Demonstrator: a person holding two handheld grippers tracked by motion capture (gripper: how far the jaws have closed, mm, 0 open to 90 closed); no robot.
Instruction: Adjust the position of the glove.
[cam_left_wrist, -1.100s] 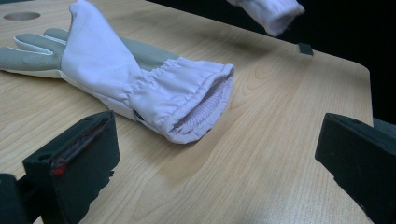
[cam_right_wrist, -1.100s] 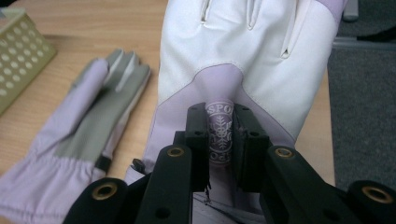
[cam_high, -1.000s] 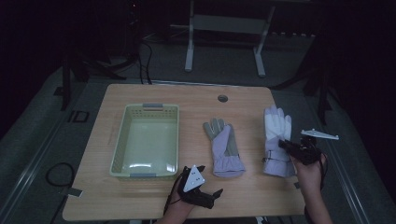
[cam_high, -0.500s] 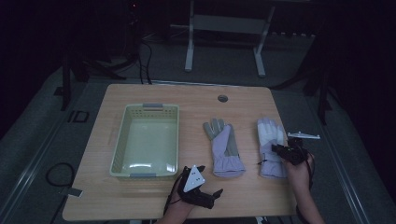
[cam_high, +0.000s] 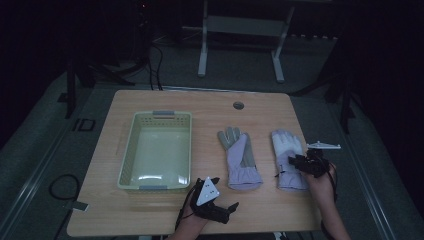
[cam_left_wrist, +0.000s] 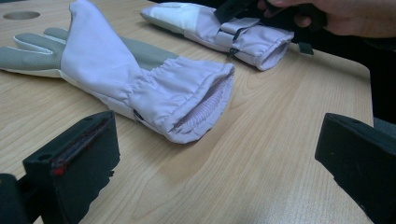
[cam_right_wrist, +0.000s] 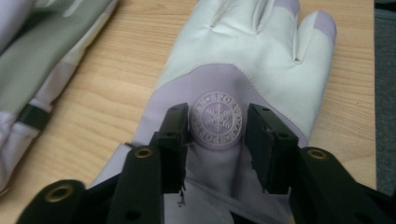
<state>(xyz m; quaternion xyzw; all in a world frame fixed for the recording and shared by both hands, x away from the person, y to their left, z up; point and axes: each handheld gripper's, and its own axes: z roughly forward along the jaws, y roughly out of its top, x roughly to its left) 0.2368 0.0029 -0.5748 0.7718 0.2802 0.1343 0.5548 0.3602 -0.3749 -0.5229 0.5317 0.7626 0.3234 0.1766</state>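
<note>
Two pale lilac winter gloves lie flat on the wooden table (cam_high: 200, 102). The left glove (cam_high: 240, 159) (cam_left_wrist: 140, 70) lies palm up with its grey palm showing and its cuff toward me. On the right glove (cam_high: 287, 145) (cam_right_wrist: 243, 42) a round snowflake badge faces up. My right gripper (cam_high: 295, 162) (cam_right_wrist: 216, 135) hovers low over this glove's wrist. Its jaws have just been opening and stand apart on either side of the badge, the pads off the fabric. My left gripper (cam_high: 225, 192) (cam_left_wrist: 210, 154) rests open near the front edge, pointing at the left glove's cuff, with nothing between its jaws.
A pale green plastic basket (cam_high: 127, 150) sits empty on the left half of the table. A round cable hole (cam_high: 238, 105) lies near the far edge. Beyond the table stands a metal frame on a dark floor.
The right gripper came down with the right glove, which was lifted at the cuff and now lies flat. Its jaws have parted. The left gripper stayed put.
</note>
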